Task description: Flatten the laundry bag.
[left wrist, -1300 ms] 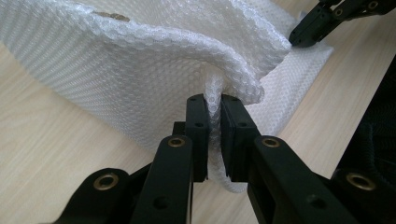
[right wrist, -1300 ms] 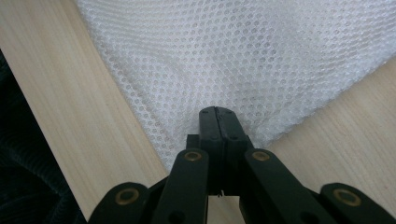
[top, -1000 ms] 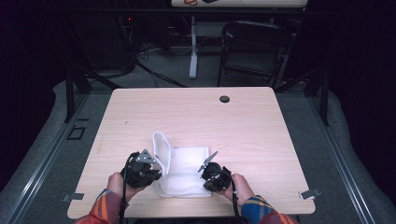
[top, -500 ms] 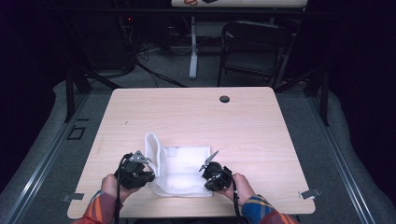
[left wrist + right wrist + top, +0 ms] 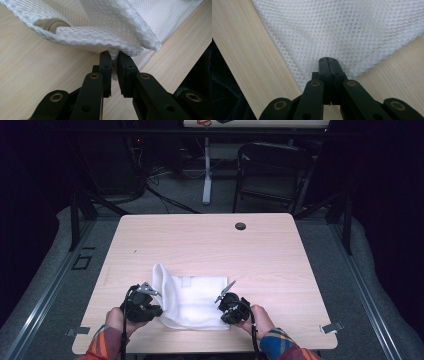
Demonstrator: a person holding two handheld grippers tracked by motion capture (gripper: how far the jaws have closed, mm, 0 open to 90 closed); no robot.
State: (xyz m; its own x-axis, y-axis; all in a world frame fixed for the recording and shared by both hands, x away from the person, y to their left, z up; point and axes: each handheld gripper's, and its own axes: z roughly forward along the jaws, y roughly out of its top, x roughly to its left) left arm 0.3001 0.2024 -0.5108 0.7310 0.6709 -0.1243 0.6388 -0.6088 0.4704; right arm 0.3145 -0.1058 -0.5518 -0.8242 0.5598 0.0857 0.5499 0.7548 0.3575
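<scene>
Mesh bag (image 5: 192,301) lies on the tabletop (image 5: 210,245); left hand-held gripper (image 5: 113,60) pinches its lifted edge, right hand-held gripper (image 5: 328,61) is clamped on its near corner.

Desk (image 5: 260,255): rectangular, light wood-grain top with rounded corners. A small round dark fitting (image 5: 240,226) sits near the far edge, right of centre. One white mesh cloth (image 5: 197,300) lies on the near half, close to the front edge. Its right portion lies flat against the surface; its left edge is raised off the top and folded over. Remaining desk surface bare. Grain runs lengthwise in both close views.
</scene>
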